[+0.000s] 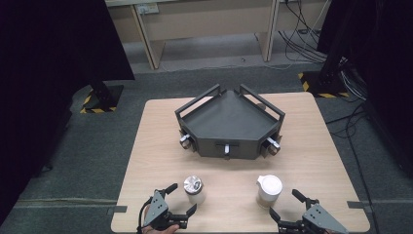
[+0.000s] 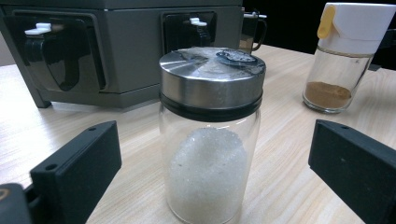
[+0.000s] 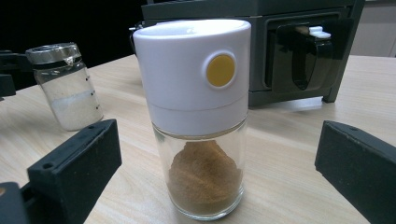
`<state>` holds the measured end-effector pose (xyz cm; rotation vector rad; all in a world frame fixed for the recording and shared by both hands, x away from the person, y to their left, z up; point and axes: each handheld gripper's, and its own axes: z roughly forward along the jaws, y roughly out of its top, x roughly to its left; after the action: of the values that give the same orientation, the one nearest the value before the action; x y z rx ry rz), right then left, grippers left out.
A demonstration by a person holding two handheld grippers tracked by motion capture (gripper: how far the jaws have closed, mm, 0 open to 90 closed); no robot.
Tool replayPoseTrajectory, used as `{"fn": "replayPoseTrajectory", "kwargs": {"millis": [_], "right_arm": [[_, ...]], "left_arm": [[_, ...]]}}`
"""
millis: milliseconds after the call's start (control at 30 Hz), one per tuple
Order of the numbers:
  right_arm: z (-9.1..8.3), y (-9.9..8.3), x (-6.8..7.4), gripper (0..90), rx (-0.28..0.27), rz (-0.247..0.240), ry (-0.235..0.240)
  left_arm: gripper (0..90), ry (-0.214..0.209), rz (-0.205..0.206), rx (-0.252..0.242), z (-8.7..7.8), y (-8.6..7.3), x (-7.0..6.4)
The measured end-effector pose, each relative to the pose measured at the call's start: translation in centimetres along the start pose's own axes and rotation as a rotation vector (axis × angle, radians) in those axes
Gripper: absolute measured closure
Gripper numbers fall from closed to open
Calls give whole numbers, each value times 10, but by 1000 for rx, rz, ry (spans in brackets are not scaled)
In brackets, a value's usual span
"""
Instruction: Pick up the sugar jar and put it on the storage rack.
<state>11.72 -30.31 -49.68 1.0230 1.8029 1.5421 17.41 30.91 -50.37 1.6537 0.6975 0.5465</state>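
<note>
— What colours sit before my left claw (image 1: 178, 201)?

— A clear jar (image 2: 210, 140) with white grains, a silver lid and a black band under it.

— And before my right claw (image 1: 287, 204)?

— A clear shaker (image 3: 198, 116) with brown powder, a white cap and a yellow button. The surface (image 1: 156, 146) is pale woodgrain, the rack (image 1: 229, 122) dark grey.

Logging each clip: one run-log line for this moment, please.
left tongs open, around steel-lidded jar | right tongs open, around white-capped jar | both upright, ungripped
</note>
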Motion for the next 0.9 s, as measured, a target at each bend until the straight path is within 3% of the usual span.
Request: {"fn": "replayPoseTrajectory", "kwargs": {"millis": [900], "right_arm": [[0, -1, -1, 6, -3, 9, 0]], "left_arm": [[18, -11, -24, -2, 5, 1, 2]]}}
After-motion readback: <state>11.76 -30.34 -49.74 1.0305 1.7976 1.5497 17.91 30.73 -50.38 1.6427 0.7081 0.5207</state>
